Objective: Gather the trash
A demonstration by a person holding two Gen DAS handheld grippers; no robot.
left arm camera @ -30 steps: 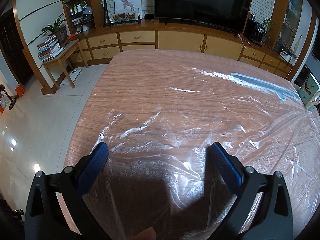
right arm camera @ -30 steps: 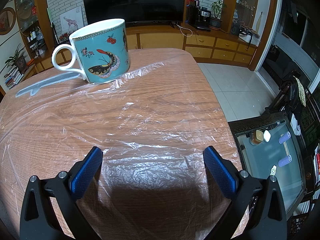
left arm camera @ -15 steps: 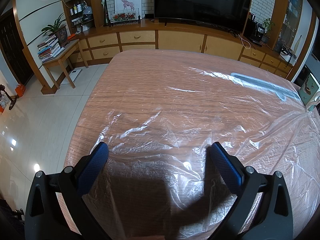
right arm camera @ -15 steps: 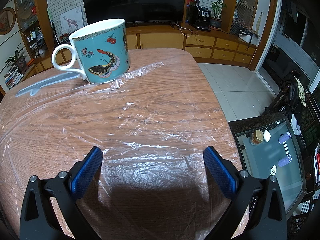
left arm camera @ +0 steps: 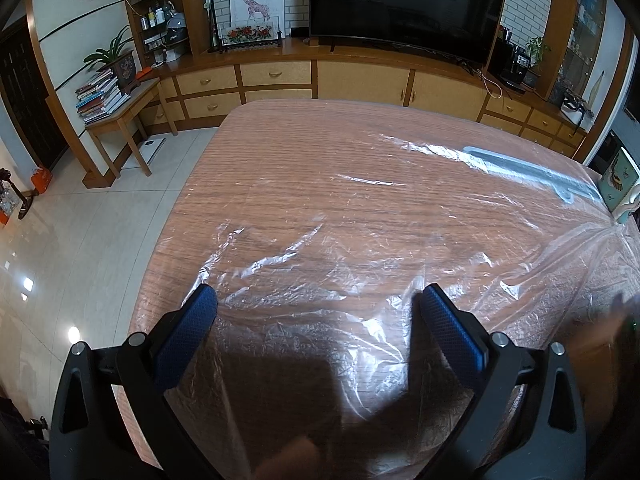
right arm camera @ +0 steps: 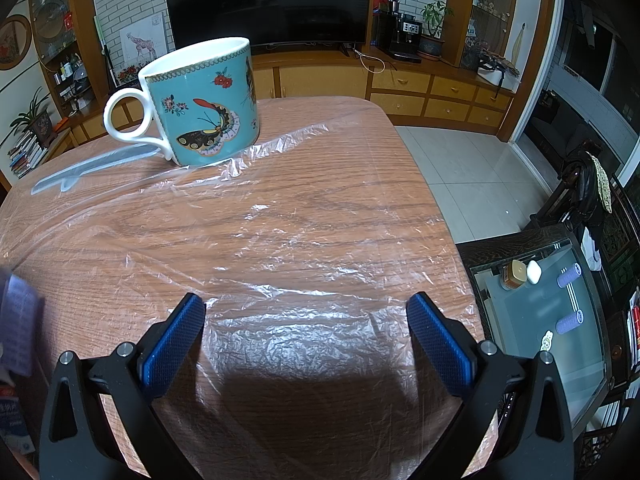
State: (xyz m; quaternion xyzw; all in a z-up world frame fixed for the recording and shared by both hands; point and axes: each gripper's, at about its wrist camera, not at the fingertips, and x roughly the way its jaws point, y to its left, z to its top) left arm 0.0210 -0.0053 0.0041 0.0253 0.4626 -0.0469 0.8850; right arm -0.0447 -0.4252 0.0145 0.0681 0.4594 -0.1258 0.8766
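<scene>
A crinkled clear plastic sheet [left arm camera: 360,264] lies spread over the wooden table [left arm camera: 288,152]; it also shows in the right wrist view [right arm camera: 288,264]. My left gripper [left arm camera: 316,300] is open and empty, low over the sheet's near part. My right gripper [right arm camera: 306,308] is open and empty, low over the sheet near the table's right side. A teal butterfly mug [right arm camera: 200,104] stands upright on the sheet's far edge, well beyond the right gripper. A blurred pale purple object [right arm camera: 18,328] shows at the left edge of the right wrist view.
A long blue-grey flat tool [left arm camera: 532,172] lies under the plastic at the far right; it also shows left of the mug [right arm camera: 96,164]. The table's left edge drops to tiled floor [left arm camera: 80,240]. A dark glass side table [right arm camera: 540,312] stands right of the table.
Both grippers stay still and open. A blurred object has come into the right edge of the left wrist view and the left edge of the right wrist view.
</scene>
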